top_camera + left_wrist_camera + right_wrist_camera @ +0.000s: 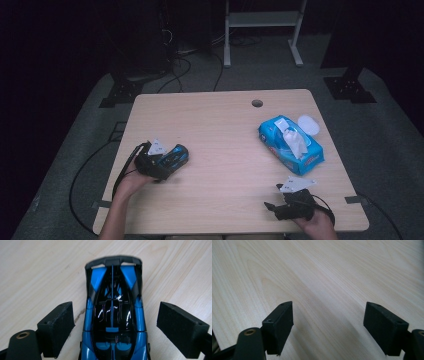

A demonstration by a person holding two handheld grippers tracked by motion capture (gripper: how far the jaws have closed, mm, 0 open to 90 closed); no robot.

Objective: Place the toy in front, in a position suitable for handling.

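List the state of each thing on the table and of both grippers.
Toy car: upright on the table, between the open jaws, not yet gripped.
Left gripper: open, straddling the car.
Right gripper: open, holding nothing, over bare wood.
Pack of wipes: lid flipped open, one wipe sticking out.
Table: flat, bare between the things.
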